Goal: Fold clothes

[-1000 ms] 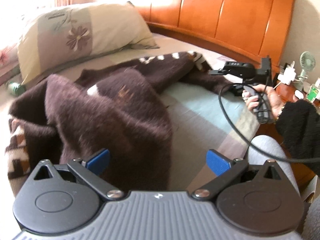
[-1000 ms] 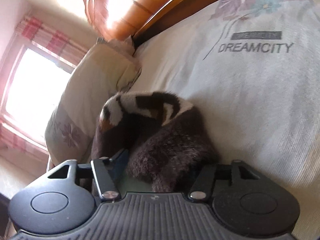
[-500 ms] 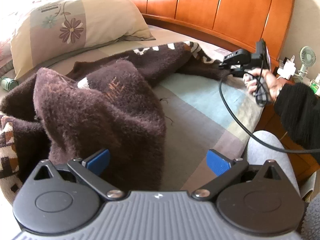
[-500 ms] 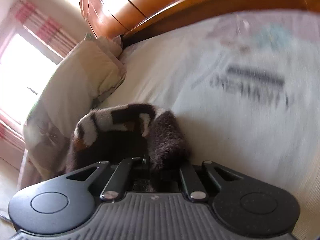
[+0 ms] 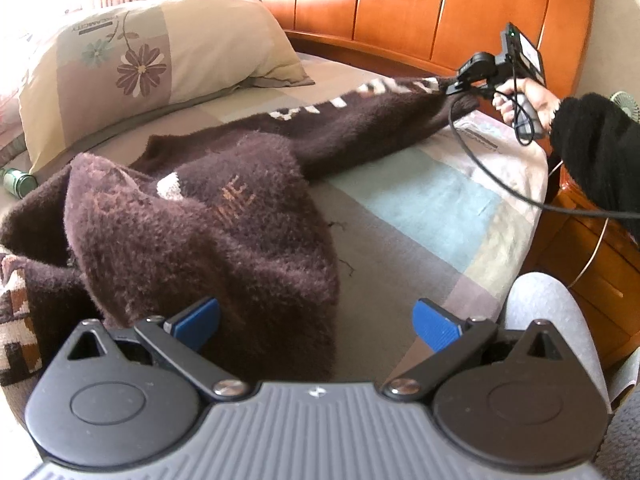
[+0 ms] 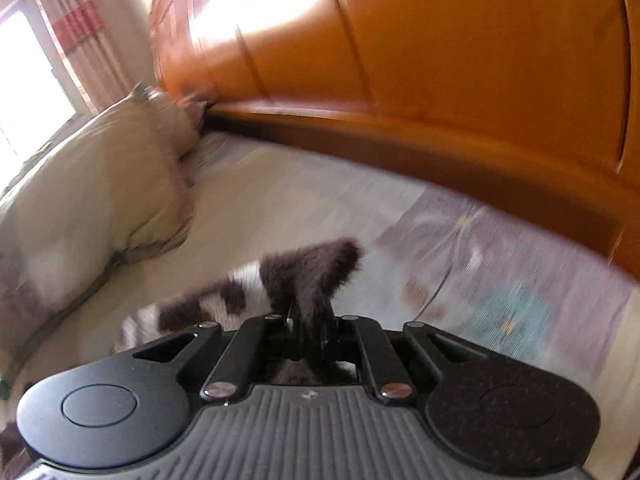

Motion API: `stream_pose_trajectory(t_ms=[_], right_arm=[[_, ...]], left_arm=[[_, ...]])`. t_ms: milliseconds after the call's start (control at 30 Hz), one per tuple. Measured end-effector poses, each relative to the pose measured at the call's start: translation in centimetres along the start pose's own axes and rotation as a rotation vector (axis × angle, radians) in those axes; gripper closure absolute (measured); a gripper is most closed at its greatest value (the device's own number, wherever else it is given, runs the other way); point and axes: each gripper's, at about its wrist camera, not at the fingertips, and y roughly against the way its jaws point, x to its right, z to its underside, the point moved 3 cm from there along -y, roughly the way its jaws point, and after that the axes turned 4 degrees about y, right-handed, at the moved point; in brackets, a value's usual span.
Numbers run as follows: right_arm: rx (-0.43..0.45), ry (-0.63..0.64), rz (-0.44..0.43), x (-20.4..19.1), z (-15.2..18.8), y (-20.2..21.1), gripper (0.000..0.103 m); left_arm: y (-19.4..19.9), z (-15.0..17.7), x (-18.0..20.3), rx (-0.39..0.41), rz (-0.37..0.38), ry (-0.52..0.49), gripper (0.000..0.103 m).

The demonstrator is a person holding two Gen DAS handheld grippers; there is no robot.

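"DREAMCITY" printed on the floral pillow (image 5: 152,68) at 11 o'clock, against an orange wooden headboard (image 5: 440,8) on a patchwork bedsheet (image 5: 420,208). Brown fuzzy sweater (image 5: 208,232) heaped at 10 o'clock of the left gripper (image 5: 316,320), blue pads wide apart, gripping nothing. Patterned sleeve cuff (image 6: 316,276) pinched in the closed right gripper (image 6: 310,332) at 2 o'clock.

Left wrist view: sweater (image 5: 208,216) lies on bed (image 5: 420,216), fills left and centre of frame. One sleeve (image 5: 372,120) stretches to upper right, ends at right gripper (image 5: 456,88). Pillow (image 5: 132,68) at upper left, behind sweater. Headboard (image 5: 440,8) along top, behind bed. Left gripper (image 5: 316,320) at bottom centre, sweater edge between its fingers. Bottle (image 5: 18,182) at left edge, below pillow. Nightstand (image 5: 588,256) right of bed.
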Motion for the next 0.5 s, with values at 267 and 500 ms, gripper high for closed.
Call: stream_pose_trajectory(t_ms=[267,500], right_arm=[[-0.003,-0.04,0.111,2.0,-2.7,-2.3,0.091],[-0.131,0.107,-0.104,-1.1,2.4,-0.1,0.067]], left_arm=[[-0.5,-0.3,-0.4,-0.011,-0.001,0.004,0.001],[0.2,0.0,-0.3,-0.006,0.004,0.007,0.001]])
